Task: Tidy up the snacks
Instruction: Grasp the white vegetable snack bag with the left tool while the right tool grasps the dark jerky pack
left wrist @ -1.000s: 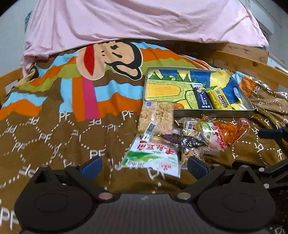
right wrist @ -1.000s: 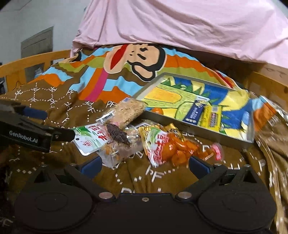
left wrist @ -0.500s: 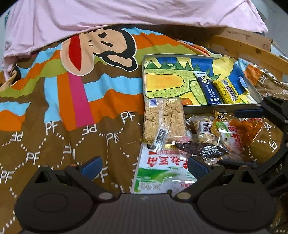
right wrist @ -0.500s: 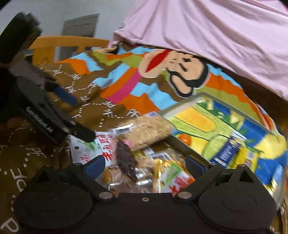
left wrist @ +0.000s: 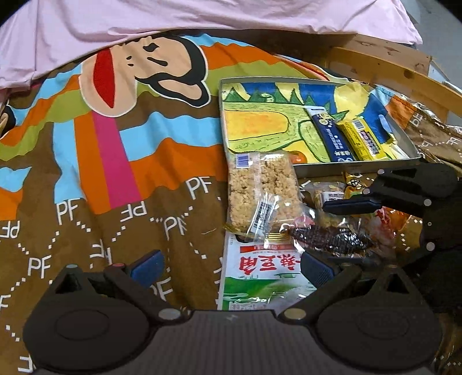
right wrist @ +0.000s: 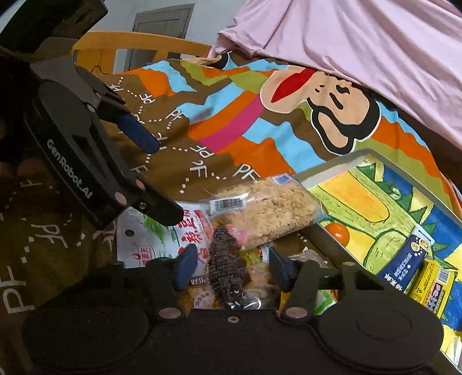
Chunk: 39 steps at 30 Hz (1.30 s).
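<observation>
A pile of snacks lies on the bedspread in front of a metal tray [left wrist: 355,168] with a cartoon lining. The pile holds a clear pack of puffed rice cake [left wrist: 261,193], a green and white packet [left wrist: 265,279], a dark packet [left wrist: 329,238] and orange packets. A blue bar [left wrist: 332,134] and a yellow bar [left wrist: 365,140] lie in the tray. My left gripper [left wrist: 231,266] is open over the green and white packet. My right gripper [right wrist: 231,265] is open, its fingers either side of the dark packet [right wrist: 226,264], low over the pile.
The colourful bedspread [left wrist: 115,150] covers the bed. A pink sheet [left wrist: 173,17] is bunched at the back. A wooden bed rail [left wrist: 404,75] runs behind the tray. The left gripper body [right wrist: 78,161] shows at left in the right wrist view.
Both grippers have moved in and down to the pile. The right gripper has swung left and now straddles the dark packet. Its fingers have come closer together.
</observation>
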Each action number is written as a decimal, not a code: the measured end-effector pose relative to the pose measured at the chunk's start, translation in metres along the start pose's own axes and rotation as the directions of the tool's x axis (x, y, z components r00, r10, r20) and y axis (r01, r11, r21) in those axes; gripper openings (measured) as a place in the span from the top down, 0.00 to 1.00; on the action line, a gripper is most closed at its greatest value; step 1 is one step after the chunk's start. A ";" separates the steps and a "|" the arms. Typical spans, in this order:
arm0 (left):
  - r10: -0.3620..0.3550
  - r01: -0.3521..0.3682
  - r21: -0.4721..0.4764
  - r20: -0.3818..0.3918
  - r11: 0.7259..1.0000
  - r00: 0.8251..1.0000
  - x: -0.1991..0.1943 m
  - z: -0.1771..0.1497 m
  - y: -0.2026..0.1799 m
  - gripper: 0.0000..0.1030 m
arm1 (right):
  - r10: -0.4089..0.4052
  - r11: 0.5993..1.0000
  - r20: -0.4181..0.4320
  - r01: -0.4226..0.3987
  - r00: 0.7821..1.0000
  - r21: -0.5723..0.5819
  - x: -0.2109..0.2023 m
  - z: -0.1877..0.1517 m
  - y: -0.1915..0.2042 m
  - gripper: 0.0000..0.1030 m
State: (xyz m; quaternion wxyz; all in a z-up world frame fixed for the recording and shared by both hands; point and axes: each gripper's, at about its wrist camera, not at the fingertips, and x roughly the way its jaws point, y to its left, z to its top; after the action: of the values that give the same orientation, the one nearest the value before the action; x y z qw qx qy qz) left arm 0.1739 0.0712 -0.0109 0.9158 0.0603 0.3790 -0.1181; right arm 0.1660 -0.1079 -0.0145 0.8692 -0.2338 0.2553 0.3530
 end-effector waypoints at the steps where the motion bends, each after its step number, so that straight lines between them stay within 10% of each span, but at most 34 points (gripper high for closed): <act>1: -0.007 0.007 0.003 -0.003 1.000 1.000 0.000 0.000 -0.001 0.01 | -0.004 1.000 -0.001 0.004 1.000 -0.011 -0.001 -0.001 0.000 0.51; 20: -0.091 0.098 0.043 -0.142 0.994 0.986 0.035 0.009 -0.026 0.01 | -0.049 0.987 0.039 0.042 0.998 0.157 -0.051 -0.019 -0.019 0.53; 39: -0.019 0.022 0.008 -0.282 1.000 0.959 0.063 0.021 -0.033 0.16 | -0.064 0.935 0.041 0.046 0.997 0.353 -0.068 -0.038 -0.020 0.53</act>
State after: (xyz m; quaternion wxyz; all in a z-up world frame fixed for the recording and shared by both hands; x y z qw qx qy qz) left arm 0.2234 0.0246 -0.0414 0.8510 0.0778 0.5053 -0.1198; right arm 0.1283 -0.1766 0.0021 0.9129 -0.0724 0.2849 0.2833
